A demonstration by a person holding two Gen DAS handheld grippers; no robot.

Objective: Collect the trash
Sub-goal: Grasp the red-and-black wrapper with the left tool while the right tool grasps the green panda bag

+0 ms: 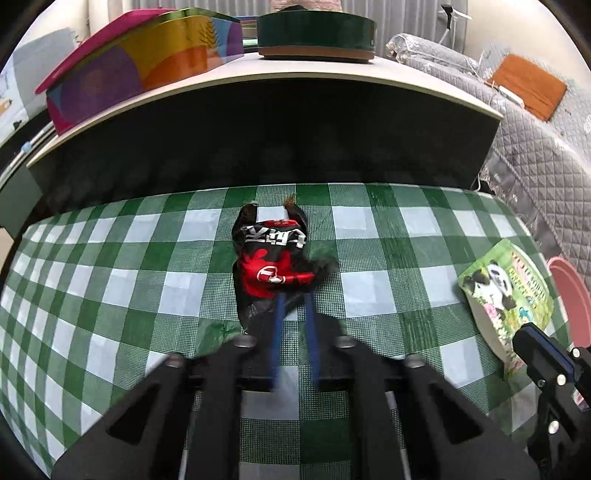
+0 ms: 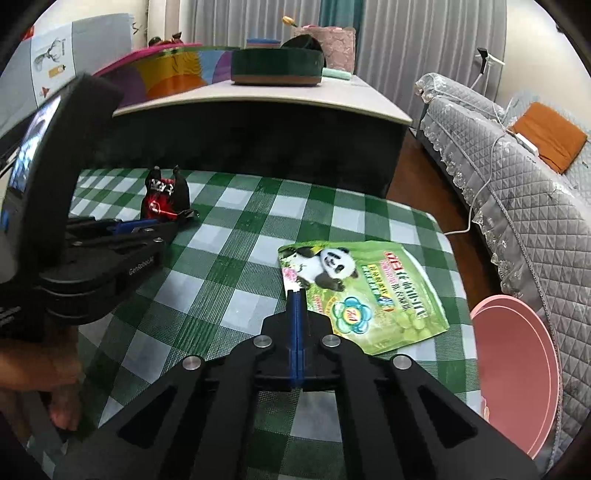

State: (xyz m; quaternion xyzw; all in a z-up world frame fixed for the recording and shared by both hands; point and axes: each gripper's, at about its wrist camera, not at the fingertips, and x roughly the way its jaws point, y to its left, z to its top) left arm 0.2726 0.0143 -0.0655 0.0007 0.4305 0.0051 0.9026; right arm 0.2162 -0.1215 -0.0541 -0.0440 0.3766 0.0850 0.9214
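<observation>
Crumpled snack wrapper (image 1: 271, 264) sits mid-bench (image 1: 110, 280), toward the far edge. Panda pouch (image 2: 364, 291) lies flat well to its right, near the bench's right edge. Basin (image 2: 517, 373) sits off that edge, lower, beside the pouch. Sofa (image 2: 517, 177) further right. Cabinet (image 1: 258, 122) stands behind the bench; on its top, tilted box (image 1: 140, 62) left, round tin (image 1: 316, 35) right of it.
</observation>
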